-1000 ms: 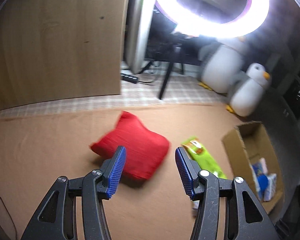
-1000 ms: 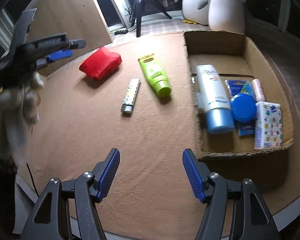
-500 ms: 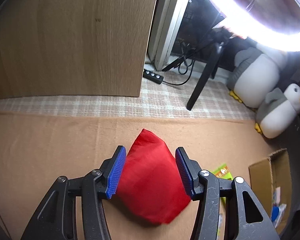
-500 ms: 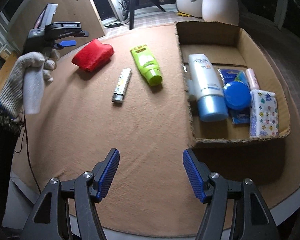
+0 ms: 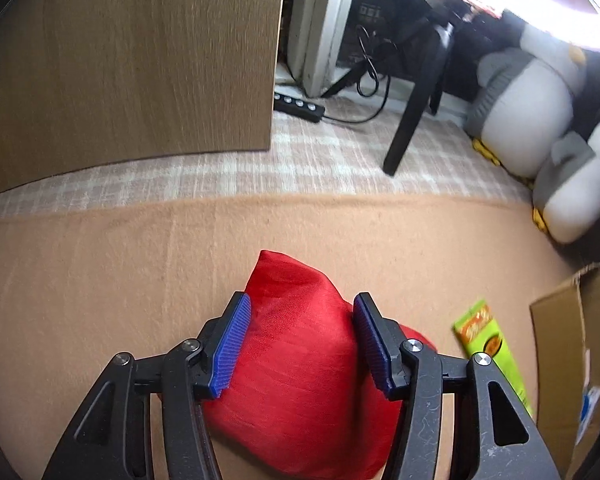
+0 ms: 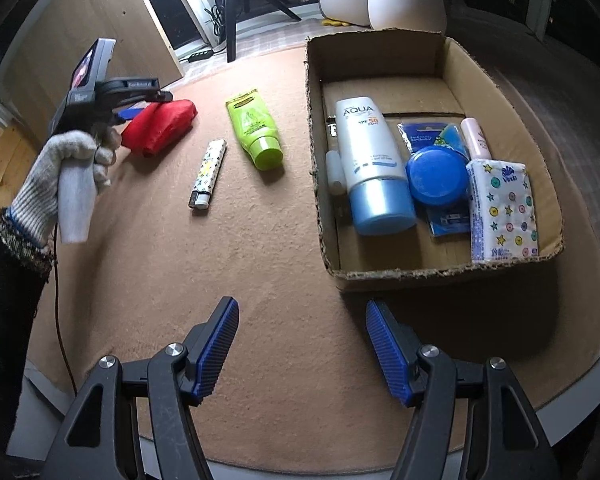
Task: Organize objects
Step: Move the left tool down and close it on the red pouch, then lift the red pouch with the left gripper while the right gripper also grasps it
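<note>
Dropping in over the red pouch (image 5: 300, 376) is what the left gripper (image 5: 302, 344) is doing right now. A second back the pouch was lying ahead of the fingers and off to one side, and now it's sitting right between the two blue pads (image 5: 230, 350), with the fabric bulging up past them. The jaws are opening a touch at this moment, so I'm reading this as lining up for the grab rather than squeezing yet. The pads look like they're brushing the cloth on both sides, but I can't tell whether there's any real pressure.

From the right wrist view you can see the gloved hand (image 6: 70, 160) holding that gripper down over the pouch at the far left of the tan mat (image 6: 260, 272).

Meanwhile the right gripper (image 6: 302, 350) is just hanging around near the front edge of the mat, jaws about half open, nothing between them. It's barely budged compared with a second ago.

The cardboard box (image 6: 504, 92) on the right is already holding a sunscreen bottle (image 6: 370, 152), a blue jar (image 6: 436, 174), a tissue pack (image 6: 502, 210) and some smaller bits. Still outside on the mat: the pouch, the green tube (image 6: 254, 128) and the patterned lighter (image 6: 208, 174). So I'm guessing the pouch is going into the box next, and it's soft, so it'll probably squish and sag when lifted.
</note>
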A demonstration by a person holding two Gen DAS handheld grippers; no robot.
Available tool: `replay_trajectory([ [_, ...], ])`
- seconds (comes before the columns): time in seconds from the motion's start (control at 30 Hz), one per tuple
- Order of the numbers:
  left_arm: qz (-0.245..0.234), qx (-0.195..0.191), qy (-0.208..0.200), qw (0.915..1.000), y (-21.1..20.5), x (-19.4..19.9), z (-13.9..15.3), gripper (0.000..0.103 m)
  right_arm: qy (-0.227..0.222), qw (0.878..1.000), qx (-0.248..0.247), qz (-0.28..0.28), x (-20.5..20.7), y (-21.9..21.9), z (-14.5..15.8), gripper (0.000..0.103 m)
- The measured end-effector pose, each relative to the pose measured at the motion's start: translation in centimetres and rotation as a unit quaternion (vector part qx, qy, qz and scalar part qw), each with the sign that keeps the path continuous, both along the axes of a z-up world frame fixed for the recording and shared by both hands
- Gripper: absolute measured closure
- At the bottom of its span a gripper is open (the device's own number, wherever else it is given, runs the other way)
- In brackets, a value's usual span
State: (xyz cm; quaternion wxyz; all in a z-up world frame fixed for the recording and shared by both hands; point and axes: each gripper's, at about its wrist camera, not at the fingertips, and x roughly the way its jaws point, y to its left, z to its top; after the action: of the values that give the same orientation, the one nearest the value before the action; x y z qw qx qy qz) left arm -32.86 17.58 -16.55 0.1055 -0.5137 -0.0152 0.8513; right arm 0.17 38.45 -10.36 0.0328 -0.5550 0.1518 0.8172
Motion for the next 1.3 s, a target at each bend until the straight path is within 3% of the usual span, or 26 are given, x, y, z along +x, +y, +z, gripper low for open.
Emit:
replay_trajectory([
  [0.2, -0.012, 0.014, -0.002, 0.9998, -1.1, 3.3, 0.0, 0.045, 0.002, 1.000, -0.008, 0.015, -1.2, -1.4, 0.1, 0.040],
  [0.73, -0.059, 0.060, -0.020, 0.9963, -2.7, 17.2, -0.2, 0.045, 0.016, 0.998, -0.019, 0.056, -2.0, -5.4, 0.8, 0.040],
  [0.83, -0.067, 0.075, -0.023, 0.9947, -2.9, 18.9, 0.7, 0.044, 0.019, 0.997, -0.030, 0.067, -2.6, -6.4, 0.4, 0.040],
  [0.9, -0.060, 0.082, -0.010, 0.9948, -3.8, 20.0, 2.0, 0.035, 0.018, 0.996, -0.036, 0.074, -3.1, -7.0, 0.1, 0.040],
  [1.03, -0.052, 0.092, 0.002, 0.9944, -6.3, 21.3, 3.6, 0.032, 0.023, 0.995, -0.044, 0.089, -4.7, -8.1, 0.0, 0.040],
  [1.3, -0.040, 0.118, -0.035, 0.9915, -9.9, 24.3, 2.7, 0.031, 0.021, 0.989, -0.065, 0.134, -8.8, -9.9, -0.3, 0.039],
])
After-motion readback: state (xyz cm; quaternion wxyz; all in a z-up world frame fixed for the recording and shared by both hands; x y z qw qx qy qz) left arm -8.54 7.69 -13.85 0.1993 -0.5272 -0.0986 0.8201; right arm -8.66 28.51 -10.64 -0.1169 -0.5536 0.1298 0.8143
